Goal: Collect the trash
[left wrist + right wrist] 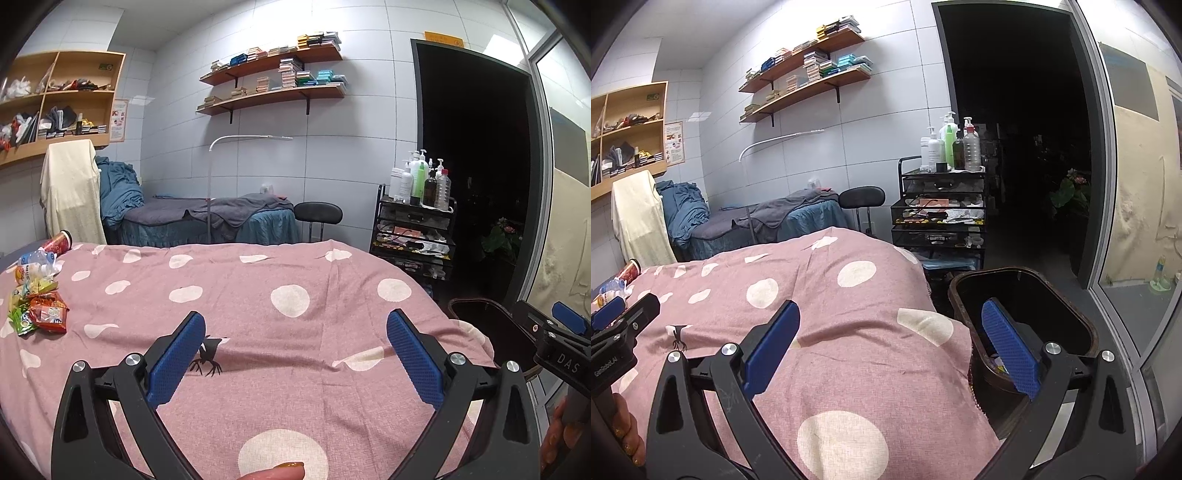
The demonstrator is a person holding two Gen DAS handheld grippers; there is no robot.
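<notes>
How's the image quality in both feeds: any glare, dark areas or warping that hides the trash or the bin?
Left wrist view: even light, snack wrappers sharp though bent by fisheye at the left edge; open doorway black. Right wrist view: ceiling glare top centre, dark brown bin interior too dark to read.

Pink bedspread [258, 280], white dots; blue tong pads [177, 358]; red, green wrappers [40, 312].
</notes>
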